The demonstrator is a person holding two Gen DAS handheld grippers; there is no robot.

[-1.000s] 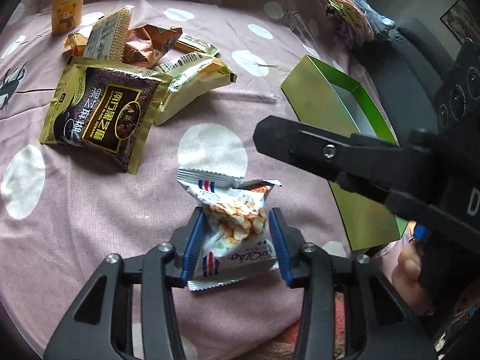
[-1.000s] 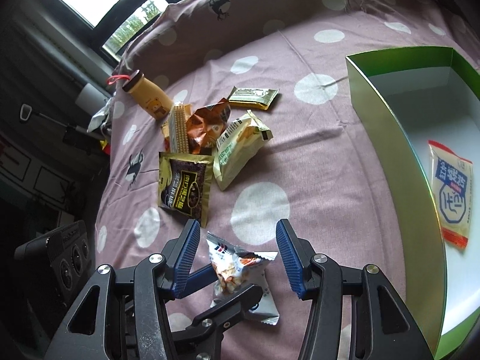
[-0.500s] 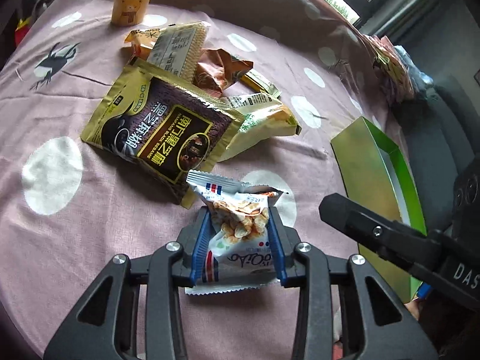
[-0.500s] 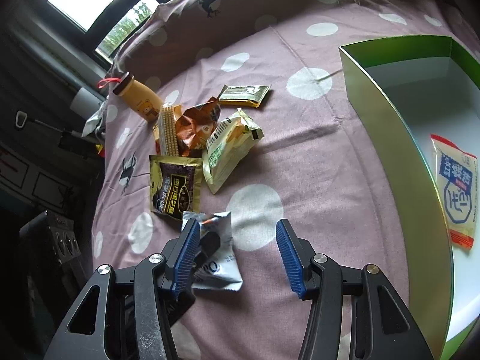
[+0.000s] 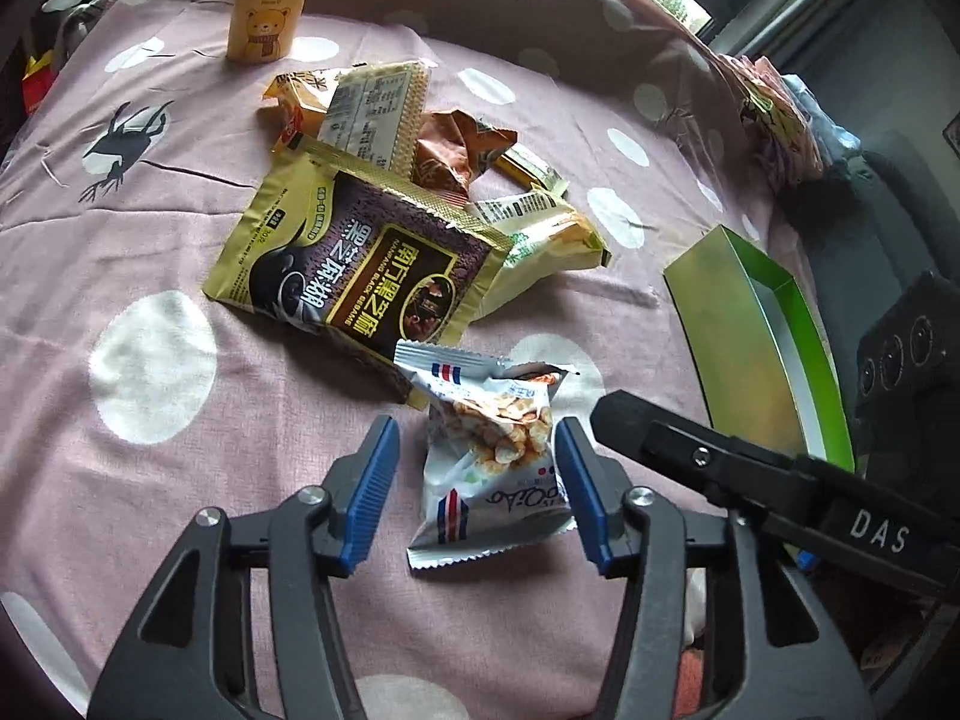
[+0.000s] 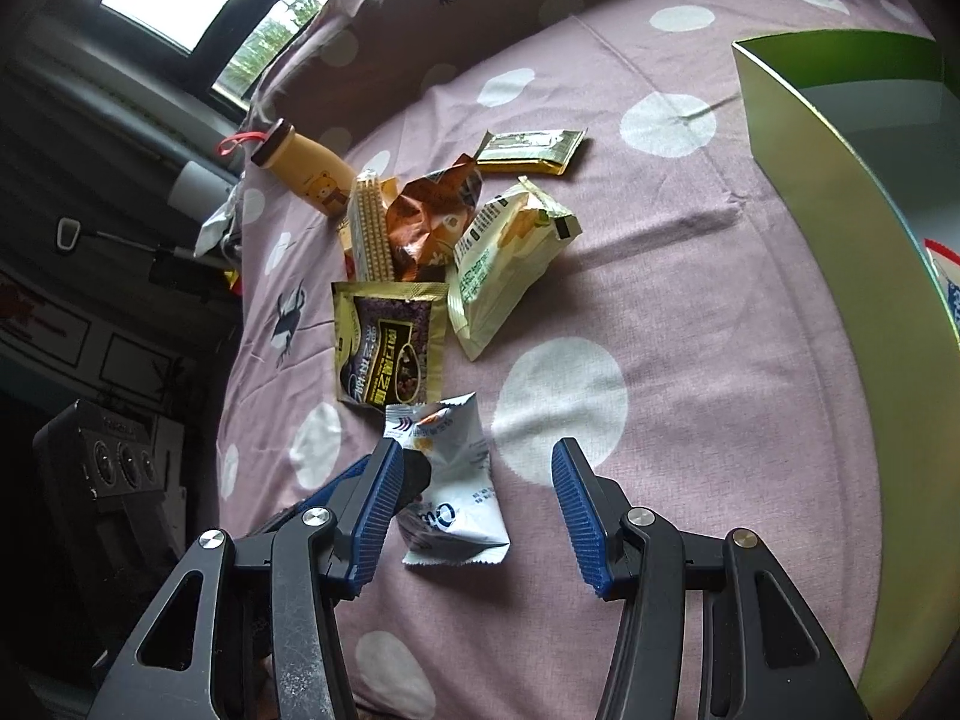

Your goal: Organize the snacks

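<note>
A: From the left wrist view, the left gripper (image 5: pixel 474 480) has just been opening; its fingers (image 5: pixel 372 480) stand spread, and the white snack packet (image 5: pixel 492 456) lies between them on the spotted cloth (image 5: pixel 150 360), leaning near the right finger but not pinched, as far as I can tell.

B: So the packet is loose. What worries you?

A: Its top corner overlaps the brown-and-gold sachet (image 5: pixel 360 276). If anything drags the packet, the sachet may shift with it. The right gripper's arm (image 5: pixel 750 468) also crosses just beside the left finger, so the two tools could knock together.

B: And the green box (image 5: pixel 738 324)?

A: It sits toward the right edge of the table, well apart from the packet, so there is room for a slip on the way.

B: Now the right wrist view.

A: The right gripper (image 6: pixel 474 504) is spread too, holding nothing. The packet (image 6: pixel 450 492) lies between its fingers (image 6: pixel 576 510), nearer the left one, with the other gripper's dark tip touching it there.

B: The risk?

A: Closing off-centre could catch only the crinkled edge, and the slick film may slide out. The pile of snacks (image 6: pixel 480 240) near the yellow bottle (image 6: pixel 306 174) waits untouched beyond.
</note>
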